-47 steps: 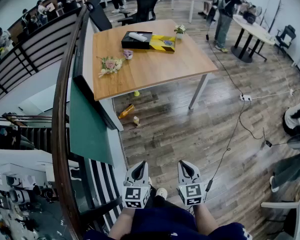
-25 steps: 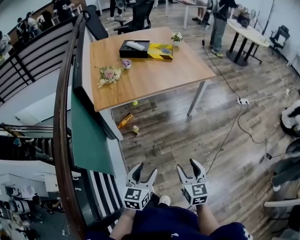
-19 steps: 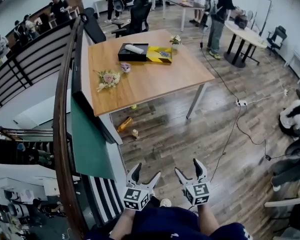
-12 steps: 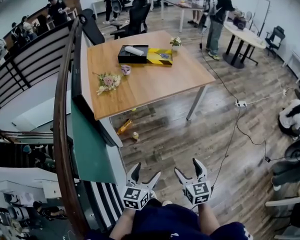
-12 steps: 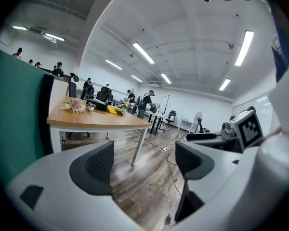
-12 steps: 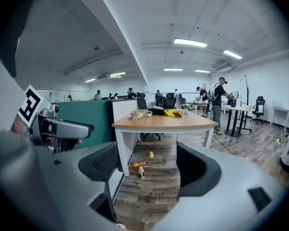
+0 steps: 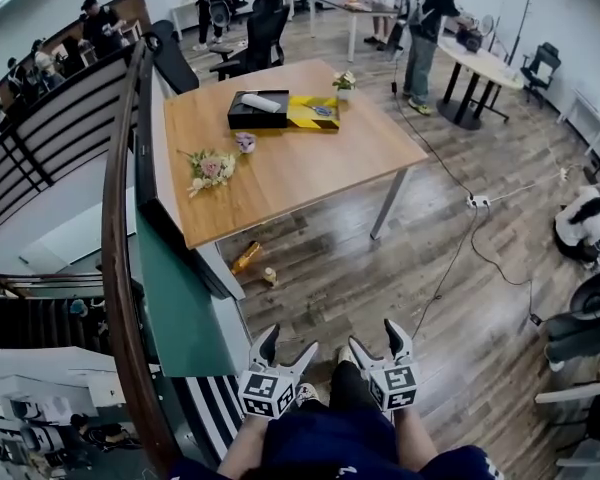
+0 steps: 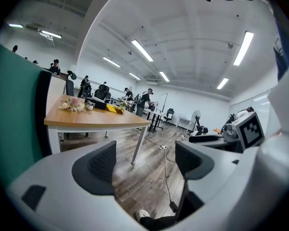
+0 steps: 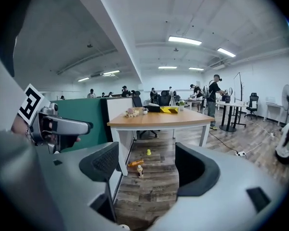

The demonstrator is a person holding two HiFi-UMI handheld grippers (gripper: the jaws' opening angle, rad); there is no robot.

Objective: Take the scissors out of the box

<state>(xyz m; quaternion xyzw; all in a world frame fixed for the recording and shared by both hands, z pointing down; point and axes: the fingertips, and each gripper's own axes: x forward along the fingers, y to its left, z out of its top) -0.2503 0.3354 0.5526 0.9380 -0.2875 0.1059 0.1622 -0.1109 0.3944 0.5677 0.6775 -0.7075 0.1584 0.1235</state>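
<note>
While the black open box (image 7: 257, 114) sits on the far side of the light wooden table (image 7: 300, 173), any scissors in it too small to tell, the left gripper (image 7: 287, 341) and right gripper (image 7: 377, 336) hover well short of it over the floor. Their jaws have just been opening and stand wide apart with nothing between them.

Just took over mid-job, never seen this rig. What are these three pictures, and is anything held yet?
No robot: a person carries a gripper in each hand. The head view looks down from the person's head, with the left gripper and right gripper at its bottom edge. Each other picture looks along one gripper's jaws. Both pairs of jaws have just been opening, the right then easing in slightly; nothing is between them. The wooden table, some way ahead, carries a black box, a yellow-and-black piece beside it and flowers. The scissors can't be made out from here.
</note>
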